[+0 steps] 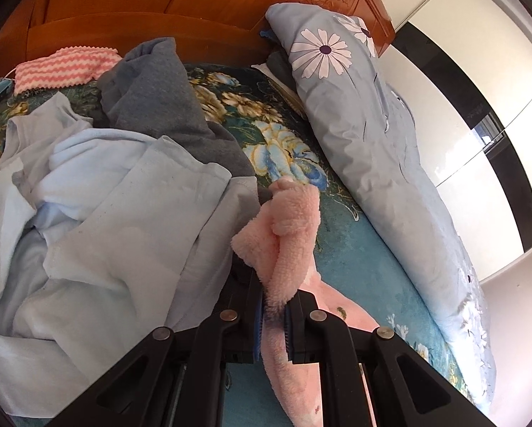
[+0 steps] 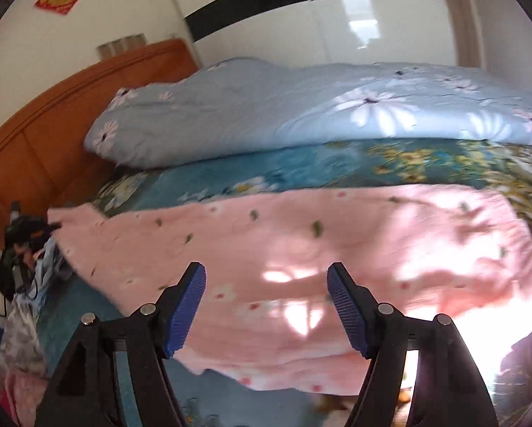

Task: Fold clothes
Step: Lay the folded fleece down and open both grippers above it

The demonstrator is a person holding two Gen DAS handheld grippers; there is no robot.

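Observation:
A pink fleece garment [image 2: 301, 249] with small flower prints lies spread on the blue floral bedspread [image 2: 301, 163]. My left gripper [image 1: 272, 306] is shut on a bunched corner of the pink garment [image 1: 287, 227], which hangs down between the blue pads. In the right wrist view my left gripper [image 2: 48, 229] shows small at the garment's far left corner. My right gripper [image 2: 266, 274] is open and empty, just above the garment's near part.
A pile of light blue clothes [image 1: 98, 213] and a grey garment [image 1: 159, 103] lies left of my left gripper. A folded daisy-print duvet [image 2: 301, 106] runs along the far side. A wooden headboard [image 1: 141, 3] stands behind. A pink-and-white striped cloth [image 1: 63, 67] lies by it.

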